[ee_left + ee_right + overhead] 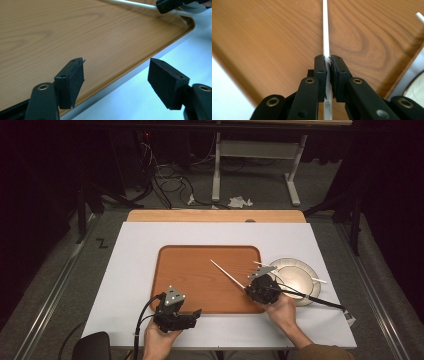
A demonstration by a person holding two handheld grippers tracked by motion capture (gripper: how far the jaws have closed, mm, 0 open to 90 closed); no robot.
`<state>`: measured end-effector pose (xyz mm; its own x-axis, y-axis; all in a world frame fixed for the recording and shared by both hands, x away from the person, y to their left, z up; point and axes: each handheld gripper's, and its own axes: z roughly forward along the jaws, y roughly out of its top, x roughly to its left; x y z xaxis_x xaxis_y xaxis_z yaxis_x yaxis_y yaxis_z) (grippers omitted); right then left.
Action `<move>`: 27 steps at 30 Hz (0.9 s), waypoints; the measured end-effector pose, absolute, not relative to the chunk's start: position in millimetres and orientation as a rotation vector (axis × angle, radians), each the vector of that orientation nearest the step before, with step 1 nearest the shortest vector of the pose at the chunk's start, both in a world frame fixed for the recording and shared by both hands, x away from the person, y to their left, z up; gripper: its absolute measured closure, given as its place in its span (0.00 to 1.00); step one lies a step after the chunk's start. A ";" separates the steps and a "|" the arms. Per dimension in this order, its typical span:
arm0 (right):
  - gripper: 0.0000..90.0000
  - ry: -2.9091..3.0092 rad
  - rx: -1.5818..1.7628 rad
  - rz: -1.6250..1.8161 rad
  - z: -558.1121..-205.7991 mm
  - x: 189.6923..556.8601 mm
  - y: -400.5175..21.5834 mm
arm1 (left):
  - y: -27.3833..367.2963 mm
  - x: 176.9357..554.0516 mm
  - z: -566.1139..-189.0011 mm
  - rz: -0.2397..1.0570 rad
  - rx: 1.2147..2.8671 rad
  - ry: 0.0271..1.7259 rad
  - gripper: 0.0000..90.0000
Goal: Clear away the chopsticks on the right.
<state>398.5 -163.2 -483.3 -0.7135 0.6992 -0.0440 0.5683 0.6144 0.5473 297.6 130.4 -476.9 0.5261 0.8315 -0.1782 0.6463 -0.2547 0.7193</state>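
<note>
The white chopstick (326, 30) sits clamped in my right gripper (328, 65), slanting over the wooden tray (190, 270) — mid-carry, I judge. Next I lower and release it flat. My left gripper (115, 77) gapes empty at the tray's near rim — idle.

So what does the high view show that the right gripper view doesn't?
High view alone: the left hand-held gripper with jaws apart at the tray's near edge, both hands, the whole white mat, the floor cables. Right gripper view alone: the pads pinching the chopstick close up. Both: the wooden tray, that chopstick, the plate, a second chopstick.
</note>
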 end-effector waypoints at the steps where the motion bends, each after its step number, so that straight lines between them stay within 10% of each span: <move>1: 0.94 2.587 1.041 0.739 -484.7 400.4 -161.9 | 131.5 296.6 -477.0 0.307 1.991 1.208 0.32; 27: 0.87 2.517 1.105 0.658 -489.7 413.7 -161.8 | 140.4 287.3 -475.6 0.348 1.969 1.253 0.32</move>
